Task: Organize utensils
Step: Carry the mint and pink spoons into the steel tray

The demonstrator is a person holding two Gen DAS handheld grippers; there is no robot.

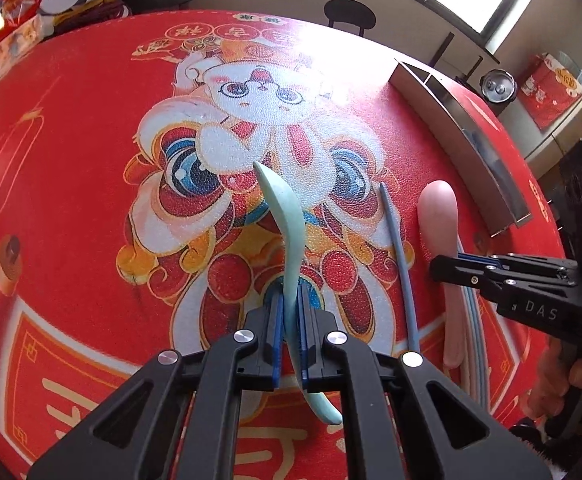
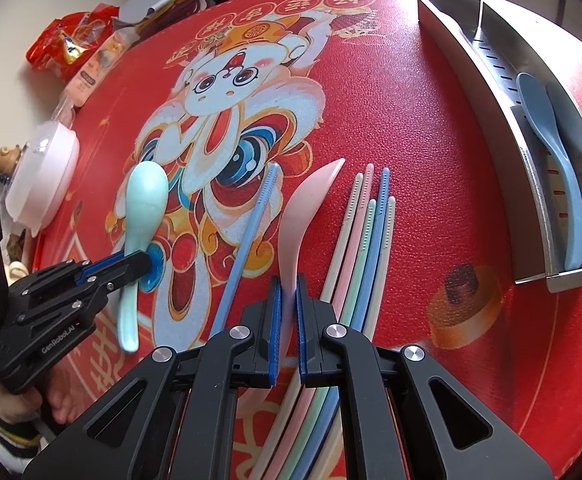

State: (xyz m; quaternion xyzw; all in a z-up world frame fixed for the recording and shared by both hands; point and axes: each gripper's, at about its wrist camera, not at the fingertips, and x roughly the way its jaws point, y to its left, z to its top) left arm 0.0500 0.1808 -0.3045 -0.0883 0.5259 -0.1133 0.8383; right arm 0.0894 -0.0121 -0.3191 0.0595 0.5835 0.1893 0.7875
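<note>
Steel organizer tray (image 2: 531, 184) at table (image 2: 431, 128) edge, blue spoon (image 2: 559, 168) inside. Loose chopsticks (image 2: 365, 240) beside the right gripper (image 2: 287, 292), its fingers clamped on pink spoon (image 2: 299, 216). Left gripper (image 1: 289, 300) fingers clamped on mint spoon (image 1: 287, 216) mid-handle, bowl tilted.

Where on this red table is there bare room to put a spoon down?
Bare mat lies between the single blue chopstick and the white lidded bowl, around the mint spoon, and between the chopstick bundle and the steel tray. The bundle itself is crowded.
</note>
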